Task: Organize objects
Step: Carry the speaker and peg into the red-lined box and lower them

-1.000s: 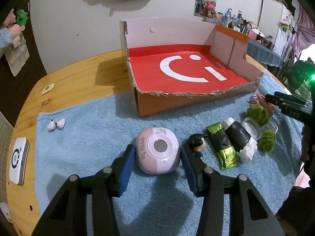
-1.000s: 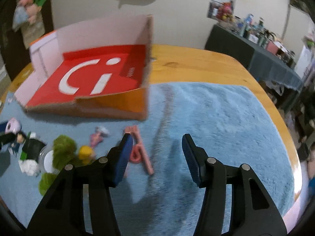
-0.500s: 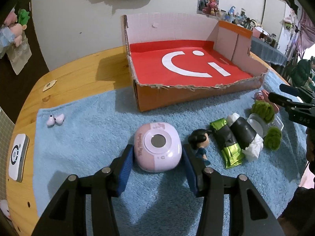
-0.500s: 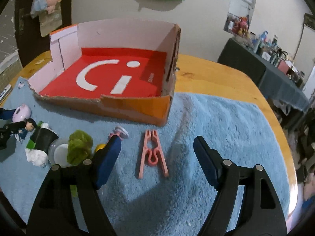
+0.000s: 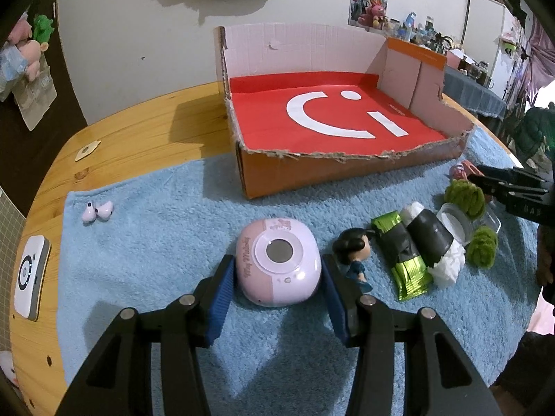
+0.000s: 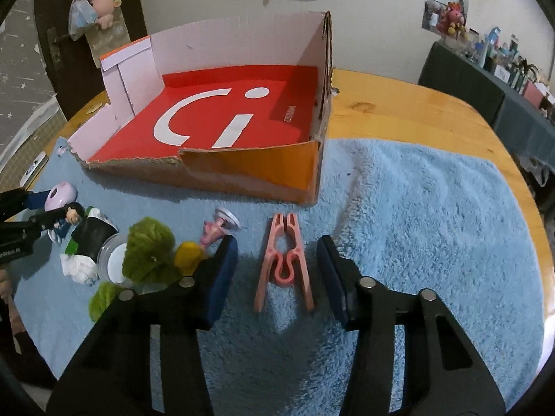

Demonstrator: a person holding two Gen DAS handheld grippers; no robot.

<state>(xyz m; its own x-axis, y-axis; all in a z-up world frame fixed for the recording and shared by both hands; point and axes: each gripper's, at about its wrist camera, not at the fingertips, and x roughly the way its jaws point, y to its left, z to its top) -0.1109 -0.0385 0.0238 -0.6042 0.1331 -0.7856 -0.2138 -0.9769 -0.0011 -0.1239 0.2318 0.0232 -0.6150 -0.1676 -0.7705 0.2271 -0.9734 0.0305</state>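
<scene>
At the far left edge of the wooden surface (image 5: 138, 128) lies a white device (image 5: 31, 275), and on the blue towel (image 5: 156, 242) beside it sit two pale pink earbuds (image 5: 97, 210). Further right, the left tongs (image 5: 277, 277) straddle a pink rounded case (image 5: 277, 261); their blue pads (image 5: 222, 294) sit right at its two sides, and whether they press on it or only touch cannot be told. Just right of the case stands a small dark-haired figurine (image 5: 353, 248), then a green foil packet (image 5: 404, 260) and a black-and-white roll (image 5: 433, 244), a clear lidded cup (image 5: 454, 220) and green pompoms (image 5: 464, 196). Behind them rests the torn cardboard box (image 5: 329, 170) with its red floor and white smile mark. In the right wrist view, the right tongs (image 6: 277, 270) are spread wide around a pink clothespin (image 6: 284, 260) lying flat on the towel, touching neither pad. A pink suction-cup toy (image 6: 218, 227) and a yellow piece (image 6: 187, 256) lie just left of it.
</scene>
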